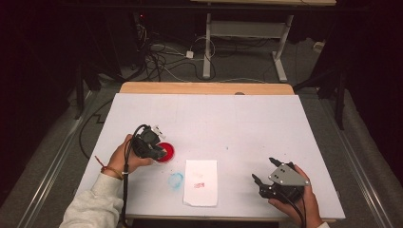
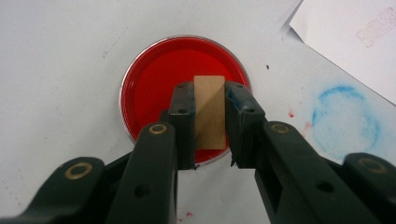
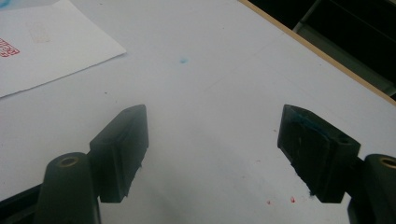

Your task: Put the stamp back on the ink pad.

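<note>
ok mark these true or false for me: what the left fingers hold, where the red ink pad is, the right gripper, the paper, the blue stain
1. The left gripper is shut on a wooden stamp. True.
2. The stamp is over the red ink pad. True.
3. The right gripper grips the sheet of paper. False: its fingers are open, nothing between them.
4. The paper is blank. False: it bears a red stamp mark.
5. The blue ring stain lies between ink pad and paper. True.
</note>
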### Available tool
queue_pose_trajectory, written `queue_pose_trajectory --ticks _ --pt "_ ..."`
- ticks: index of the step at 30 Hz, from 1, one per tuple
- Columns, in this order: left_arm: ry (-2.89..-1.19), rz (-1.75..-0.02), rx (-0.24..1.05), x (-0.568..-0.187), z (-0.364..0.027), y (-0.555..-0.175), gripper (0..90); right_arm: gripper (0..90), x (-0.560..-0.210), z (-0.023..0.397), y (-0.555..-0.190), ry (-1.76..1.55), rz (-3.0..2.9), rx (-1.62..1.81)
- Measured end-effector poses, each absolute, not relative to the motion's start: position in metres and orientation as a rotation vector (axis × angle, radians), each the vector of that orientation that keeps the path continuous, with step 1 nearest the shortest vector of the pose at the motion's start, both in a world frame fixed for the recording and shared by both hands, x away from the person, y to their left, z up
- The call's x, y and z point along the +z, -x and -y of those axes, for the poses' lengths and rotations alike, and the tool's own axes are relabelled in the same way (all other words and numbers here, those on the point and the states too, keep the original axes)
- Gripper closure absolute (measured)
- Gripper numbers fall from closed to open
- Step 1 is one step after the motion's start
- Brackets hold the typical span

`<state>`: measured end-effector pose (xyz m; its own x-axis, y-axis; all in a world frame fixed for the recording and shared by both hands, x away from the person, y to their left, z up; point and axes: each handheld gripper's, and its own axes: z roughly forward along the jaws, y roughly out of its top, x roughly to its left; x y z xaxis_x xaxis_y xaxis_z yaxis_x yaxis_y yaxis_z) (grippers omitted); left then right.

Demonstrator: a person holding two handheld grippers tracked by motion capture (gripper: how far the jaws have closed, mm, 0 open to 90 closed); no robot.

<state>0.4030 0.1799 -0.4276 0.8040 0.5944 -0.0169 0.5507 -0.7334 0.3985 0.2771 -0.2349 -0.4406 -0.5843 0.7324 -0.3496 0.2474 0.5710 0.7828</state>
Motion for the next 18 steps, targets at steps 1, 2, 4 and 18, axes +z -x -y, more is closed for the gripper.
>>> queue_pose_trajectory --ticks 1,2,4,18 --pt "-2.604 -0.857 0.156 -0.428 -0.180 -0.403 72.8 25.1 -0.441 0.235 -0.277 -0.777 -2.124 0.917" --pt "-2.606 -0.858 0.157 -0.428 -0.179 -0.403 73.0 25.1 -0.441 0.235 -0.277 -0.778 -2.124 0.918" --pt "-2.598 -0.860 0.171 -0.428 -0.180 -0.403 73.5 25.2 -0.441 0.235 -0.277 -0.777 -2.124 0.917" --pt "-2.537 -0.857 0.271 -0.416 -0.182 -0.396 60.8 25.2 -0.440 0.234 -0.276 -0.774 -2.120 0.917"
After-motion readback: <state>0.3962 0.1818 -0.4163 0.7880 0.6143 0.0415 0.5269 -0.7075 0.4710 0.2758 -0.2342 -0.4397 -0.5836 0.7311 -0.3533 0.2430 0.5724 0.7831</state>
